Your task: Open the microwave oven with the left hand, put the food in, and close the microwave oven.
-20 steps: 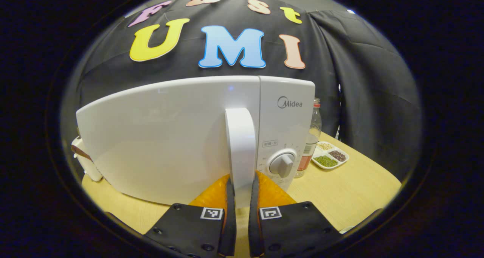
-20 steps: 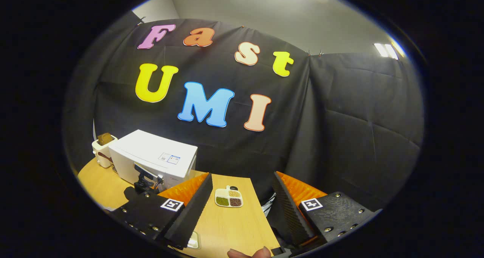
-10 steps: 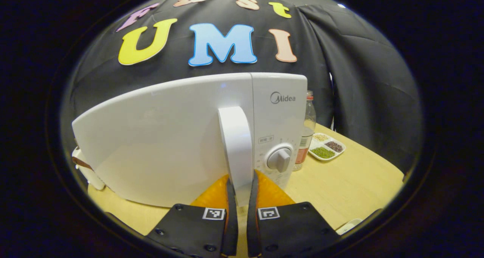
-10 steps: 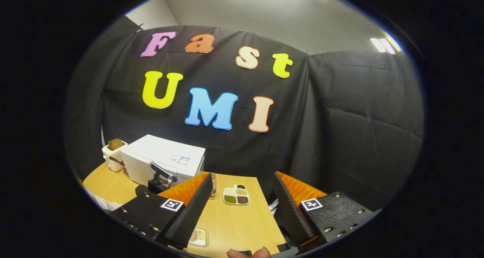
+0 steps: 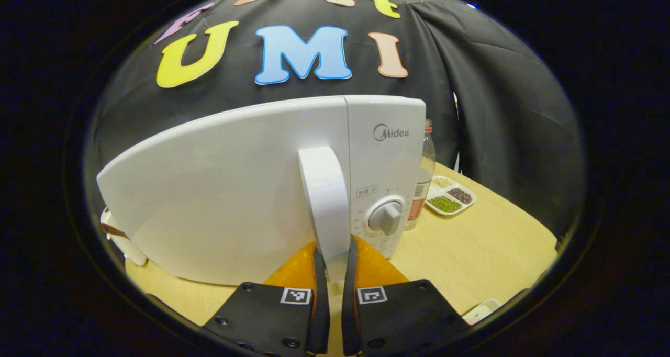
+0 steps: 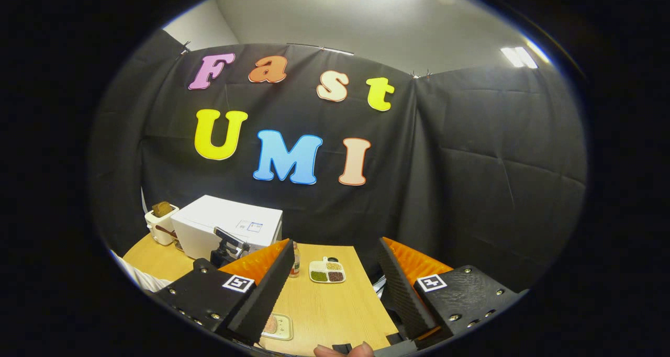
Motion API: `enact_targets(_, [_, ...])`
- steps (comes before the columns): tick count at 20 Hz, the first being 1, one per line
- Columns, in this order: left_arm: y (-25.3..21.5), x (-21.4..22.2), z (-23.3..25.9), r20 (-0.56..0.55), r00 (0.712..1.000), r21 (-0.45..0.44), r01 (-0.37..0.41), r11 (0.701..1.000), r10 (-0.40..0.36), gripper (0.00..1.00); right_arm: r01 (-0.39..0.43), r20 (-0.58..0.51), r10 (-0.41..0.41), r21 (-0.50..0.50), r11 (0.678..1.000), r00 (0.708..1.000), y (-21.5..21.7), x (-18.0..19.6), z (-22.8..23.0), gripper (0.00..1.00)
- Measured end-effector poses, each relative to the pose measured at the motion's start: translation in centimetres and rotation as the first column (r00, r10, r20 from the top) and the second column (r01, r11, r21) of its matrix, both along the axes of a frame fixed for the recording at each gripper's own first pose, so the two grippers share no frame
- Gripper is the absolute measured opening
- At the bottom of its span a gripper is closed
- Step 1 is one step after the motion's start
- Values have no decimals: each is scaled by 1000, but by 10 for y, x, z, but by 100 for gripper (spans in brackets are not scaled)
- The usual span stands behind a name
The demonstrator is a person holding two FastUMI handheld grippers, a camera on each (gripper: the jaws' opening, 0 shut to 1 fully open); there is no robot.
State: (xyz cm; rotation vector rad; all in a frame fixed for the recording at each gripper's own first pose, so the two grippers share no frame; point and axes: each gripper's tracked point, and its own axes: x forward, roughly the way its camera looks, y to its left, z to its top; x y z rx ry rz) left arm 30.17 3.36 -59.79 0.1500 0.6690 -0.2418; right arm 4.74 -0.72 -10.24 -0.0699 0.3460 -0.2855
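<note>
The white microwave [image 5: 230,189] stands close in front in the left gripper view, its door lying flush with the dial panel [image 5: 386,218]. My left gripper [image 5: 335,248] is shut on the lower part of the upright white door handle [image 5: 322,189], one orange finger on each side. In the right gripper view the microwave [image 6: 225,223] sits far off at the left, with the left gripper [image 6: 227,246] at its front. My right gripper [image 6: 336,242] hangs open and empty above the table. A small tray of food [image 6: 276,326] lies below its left finger.
A bottle [image 5: 425,176] and a divided dish of beans [image 5: 449,197] stand right of the microwave on the wooden table [image 5: 487,252]. A white toaster holding bread [image 6: 159,221] is at the microwave's left. A fingertip [image 6: 345,350] shows at the bottom edge.
The left gripper has stayed clamped on the handle, shifting only slightly. The right gripper's view has drawn back and tilted, bringing the food tray into sight.
</note>
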Motion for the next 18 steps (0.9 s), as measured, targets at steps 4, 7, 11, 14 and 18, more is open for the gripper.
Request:
enact_targets(4, [0,0,0,-20,1000,13,2,1000,-2,18,40,-1,-40,22,999,999,-12,-12,-2,97])
enact_targets(7, [0,0,0,-30,1000,7,-4,1000,4,17,59,3,-59,39,998,998,-17,-17,-4,97])
enact_targets(11, [6,-44,12,-22,1000,-38,-4,999,3,18,62,12,-62,40,997,998,-20,-17,-3,97])
enact_targets(14, [25,-101,22,-15,1000,-63,15,998,-16,18,47,16,-48,45,998,999,-17,-12,-6,97])
enact_targets(18, [55,-159,37,-57,997,-110,49,993,-56,18,-3,11,2,59,998,1000,1,-3,-15,97])
